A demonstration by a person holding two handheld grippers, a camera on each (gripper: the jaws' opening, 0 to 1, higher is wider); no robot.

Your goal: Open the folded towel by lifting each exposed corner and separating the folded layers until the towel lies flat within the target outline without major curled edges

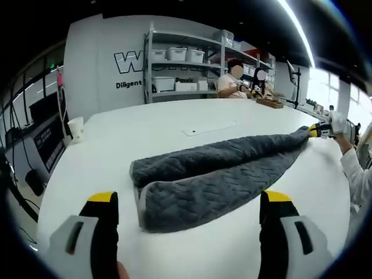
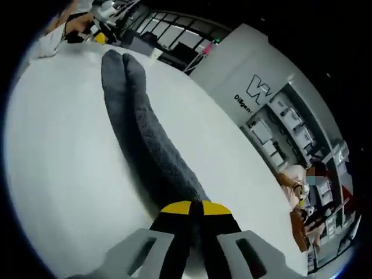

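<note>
A dark grey quilted towel (image 1: 215, 177) lies folded into a long strip on the white table (image 1: 145, 131). In the left gripper view my left gripper (image 1: 189, 199) is open, and the towel's near folded end sits just ahead of and between its yellow tips. At the far end my right gripper (image 1: 319, 130), held by a gloved hand, is shut on the towel's corner. In the right gripper view the right gripper (image 2: 195, 208) pinches that end, and the towel (image 2: 139, 122) runs away towards the left gripper (image 2: 99, 37) at the top left.
A paper cup (image 1: 76, 128) stands near the table's left edge. A faint outline (image 1: 209, 129) is marked on the table beyond the towel. Shelves with white boxes (image 1: 180, 64) and seated people (image 1: 232, 81) are at the back. Screens and cables stand off the left edge.
</note>
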